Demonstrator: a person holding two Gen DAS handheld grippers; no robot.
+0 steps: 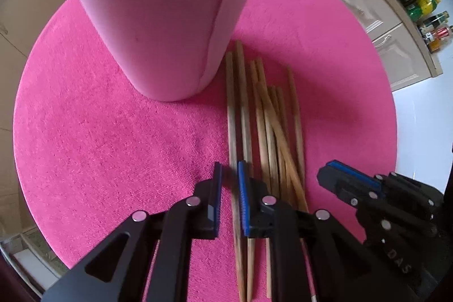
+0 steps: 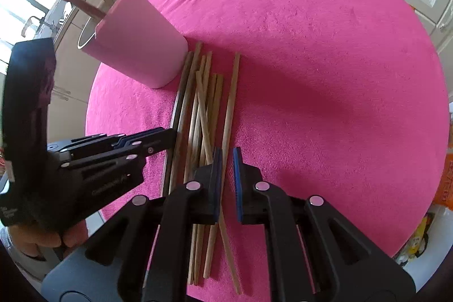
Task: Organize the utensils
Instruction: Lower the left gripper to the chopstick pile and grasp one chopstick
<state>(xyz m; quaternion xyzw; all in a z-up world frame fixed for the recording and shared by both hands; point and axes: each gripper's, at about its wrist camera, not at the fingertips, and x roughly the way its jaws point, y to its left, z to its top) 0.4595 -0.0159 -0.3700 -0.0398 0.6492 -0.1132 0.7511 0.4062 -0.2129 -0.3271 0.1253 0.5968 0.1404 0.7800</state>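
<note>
Pink cloth (image 1: 113, 132) covers the round desk, where wooden chopsticks (image 1: 266, 115) lie bunched beside a pale holder (image 1: 158, 27). Left gripper (image 1: 230, 174) is nearly closed, pinching the leftmost stick; right gripper (image 2: 225, 157) is nearly closed, pinching the rightmost. Gripper bodies hide the sticks' near ends.

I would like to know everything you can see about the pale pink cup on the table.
The pale pink cup is a smooth, glossy holder, ceramic or plastic by its look, tapered: wide at the rim, narrower at its rounded base. It stands upright on the pink cloth, left of the loose wooden chopsticks, whose nearest tips lie right beside its base; contact cannot be told. A few wooden sticks and one dark one rise from its mouth. Neither gripper touches it.
</note>
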